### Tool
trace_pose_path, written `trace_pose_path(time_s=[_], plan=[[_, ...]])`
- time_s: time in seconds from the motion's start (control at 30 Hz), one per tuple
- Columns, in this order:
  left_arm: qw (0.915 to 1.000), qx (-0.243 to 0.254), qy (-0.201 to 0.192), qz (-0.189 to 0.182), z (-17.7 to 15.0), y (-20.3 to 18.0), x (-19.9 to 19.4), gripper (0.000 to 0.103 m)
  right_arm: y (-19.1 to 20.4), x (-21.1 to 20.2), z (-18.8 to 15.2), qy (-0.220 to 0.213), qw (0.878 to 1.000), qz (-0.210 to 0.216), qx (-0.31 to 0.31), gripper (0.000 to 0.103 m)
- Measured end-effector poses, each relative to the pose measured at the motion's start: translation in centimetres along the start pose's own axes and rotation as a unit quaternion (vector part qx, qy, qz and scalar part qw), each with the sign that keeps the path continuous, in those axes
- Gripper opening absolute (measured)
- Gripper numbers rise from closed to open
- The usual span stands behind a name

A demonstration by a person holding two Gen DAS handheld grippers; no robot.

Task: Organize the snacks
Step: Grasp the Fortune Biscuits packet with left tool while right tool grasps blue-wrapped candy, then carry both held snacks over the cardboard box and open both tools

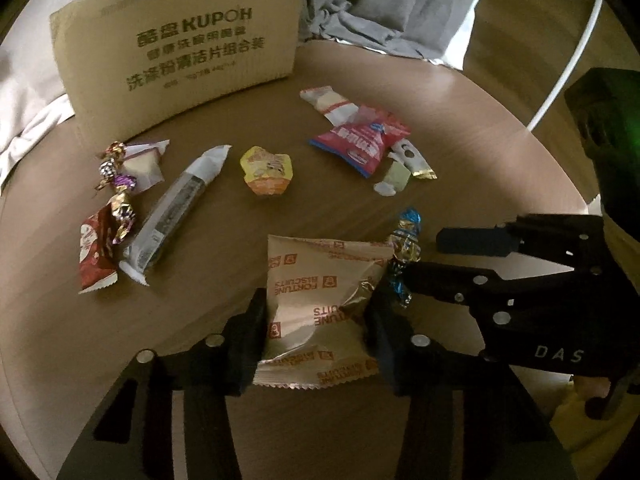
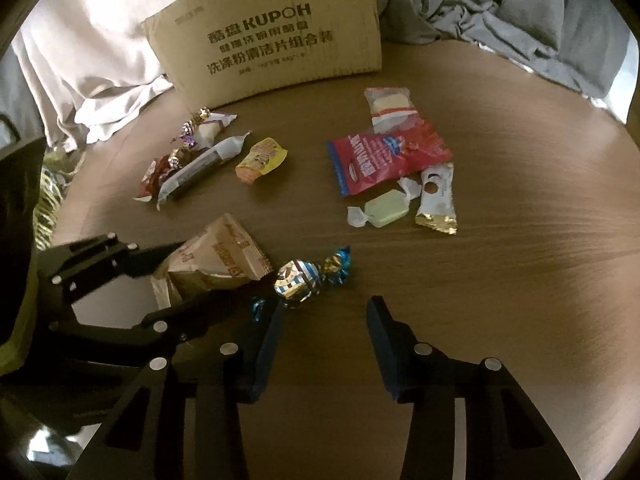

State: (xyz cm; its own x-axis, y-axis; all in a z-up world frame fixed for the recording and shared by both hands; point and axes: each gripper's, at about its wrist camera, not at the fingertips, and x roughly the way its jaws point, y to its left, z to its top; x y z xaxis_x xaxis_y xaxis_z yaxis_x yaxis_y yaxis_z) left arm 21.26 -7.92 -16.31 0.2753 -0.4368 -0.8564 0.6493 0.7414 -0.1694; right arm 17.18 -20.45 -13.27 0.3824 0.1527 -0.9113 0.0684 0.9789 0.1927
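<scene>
1. Round wooden table point(image 1: 400, 80), dimly lit, with rumpled grey bedding behind it. A cardboard box point(image 1: 180, 40) stands at the far edge and serves as landmark for all places below.

2. Snacks lie loose in front of the box: a cluster with a long grey bar point(image 1: 176, 208) near its left corner, a yellow cup point(image 1: 266, 172) before its middle, and a red packet point(image 1: 360, 140) off its right corner.

3. Fortune biscuit packet point(image 1: 320, 300): well in front of the box, nearest the onlooker's edge. The left gripper point(image 1: 316, 336) straddles it, and both fingers appear to press its sides, the wrapper creased between them; judged clamped on the packet.

4. Blue foil candy point(image 2: 304, 280): just right of the biscuit packet. The right gripper point(image 2: 324, 340) stands partly open, its fingers apart. The candy lies just ahead of the left fingertip, not between the pads; nothing is held.

5. Step in hand, as judged: picking up two snacks at once.

6. Next move calls for advancing the right gripper over the candy, closing, then lifting both towards the box, probably the container.
</scene>
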Motion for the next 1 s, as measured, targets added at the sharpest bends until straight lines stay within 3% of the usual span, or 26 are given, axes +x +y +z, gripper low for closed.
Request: trace_pose_path(time_s=[0.37,0.6,0.77,0.83,1.0], plan=[[0.9960,-0.060,-0.053,0.040,-0.4,1.1,-2.6,0.045,0.6,0.1,0.9,-0.008,1.000,0.028,-0.001,0.046],[0.9933,-0.089,-0.054,0.050,-0.6,1.9,-2.6,0.045,1.6,0.6,1.8,-0.015,0.999,0.006,-0.033,0.046],[0.9914,-0.103,-0.058,0.057,-1.1,2.0,-2.8,0.045,1.8,1.1,1.1,-0.007,0.999,-0.006,-0.045,0.041],[0.9908,-0.106,-0.061,0.058,-1.2,1.8,-3.0,0.045,1.7,1.0,1.0,-0.011,0.999,-0.010,-0.050,0.026],[0.9884,-0.112,-0.078,0.067,-0.9,1.5,-4.2,0.045,1.6,0.3,1.0,-0.025,0.999,-0.004,-0.047,0.026]])
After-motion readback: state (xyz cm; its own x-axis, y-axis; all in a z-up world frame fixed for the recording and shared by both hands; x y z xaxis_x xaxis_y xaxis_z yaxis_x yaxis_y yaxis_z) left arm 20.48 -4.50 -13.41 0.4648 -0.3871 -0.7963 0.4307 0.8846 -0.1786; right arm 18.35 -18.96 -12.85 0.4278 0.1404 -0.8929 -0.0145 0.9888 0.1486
